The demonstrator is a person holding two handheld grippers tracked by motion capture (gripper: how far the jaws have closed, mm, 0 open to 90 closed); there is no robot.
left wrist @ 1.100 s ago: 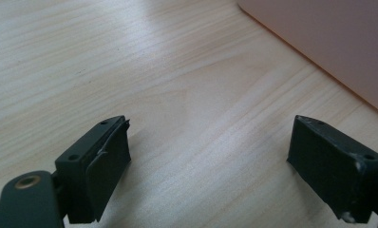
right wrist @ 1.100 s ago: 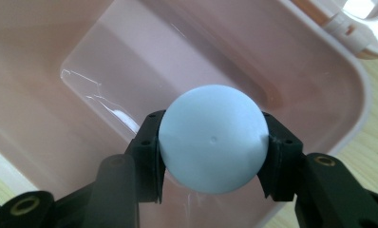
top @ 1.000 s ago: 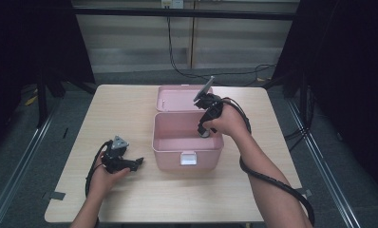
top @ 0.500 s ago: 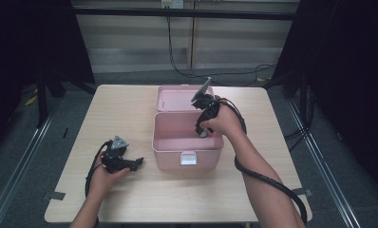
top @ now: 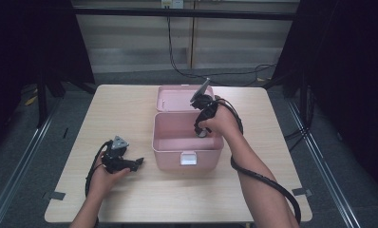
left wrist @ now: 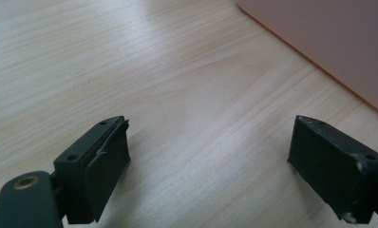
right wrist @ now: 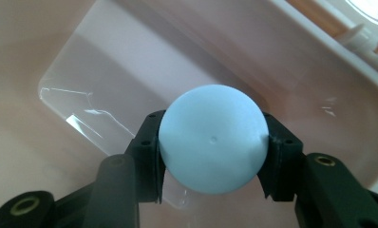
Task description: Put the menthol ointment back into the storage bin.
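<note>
Inside the pink box point(top: 177, 142), right gripper point(right wrist: 213, 152) clamps the pale blue ball point(right wrist: 213, 138) across its middle; looks light, smooth, roll-prone; left gripper point(left wrist: 211, 175) wide, empty.

Left gripper point(left wrist: 206, 156) gaping — pink box point(left wrist: 329, 42) near.

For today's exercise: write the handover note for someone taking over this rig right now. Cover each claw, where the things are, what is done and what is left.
Right claw: shut on the pale blue ball, held inside the open pink box, above its floor.
Left claw: open and holding nothing, resting low on the table left of the box.
Done: ball gripped and brought into the box; the lid lies open behind.
Left, probably: lower and release the ball, withdraw the right claw, perhaps close the lid.
</note>
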